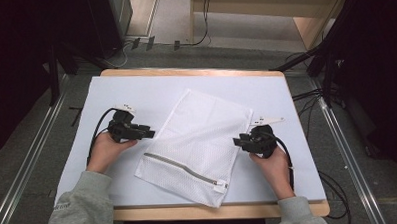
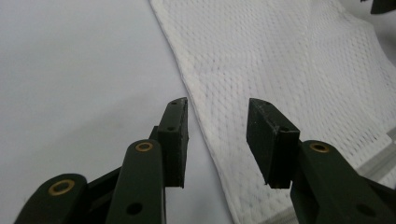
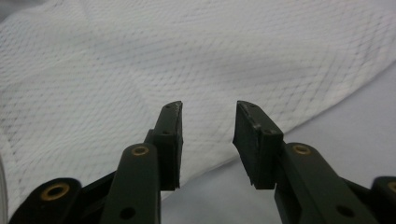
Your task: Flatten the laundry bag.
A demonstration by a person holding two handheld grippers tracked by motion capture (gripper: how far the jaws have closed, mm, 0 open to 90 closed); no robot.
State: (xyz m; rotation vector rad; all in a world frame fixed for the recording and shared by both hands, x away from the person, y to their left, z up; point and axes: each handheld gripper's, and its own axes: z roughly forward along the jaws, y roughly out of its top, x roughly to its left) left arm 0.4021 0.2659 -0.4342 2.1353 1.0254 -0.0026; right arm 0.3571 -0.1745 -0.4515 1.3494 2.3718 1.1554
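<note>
Two tongs, left (image 1: 148, 133) and right (image 1: 237, 140), jaws apart, flanking flat white mesh bag (image 1: 197, 142), zippered.

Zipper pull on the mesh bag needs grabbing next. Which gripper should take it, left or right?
Right, probably. The zipper pull sits at the zipper's right end, near the mesh bag's near corner, closer to the right gripper. The left gripper, open at the bag's left edge, would have to cross over it.

The person wears grey sweatshirt sleeves (image 1: 84, 203) with ribbed cuffs. Each hand carries black tongs, left tongs (image 1: 148, 133) and right tongs (image 1: 237, 140), topped by a pale plate and trailing a black cable. Brass-coloured rivets (image 2: 144, 146) stud the dark, flat-padded jaws.
</note>
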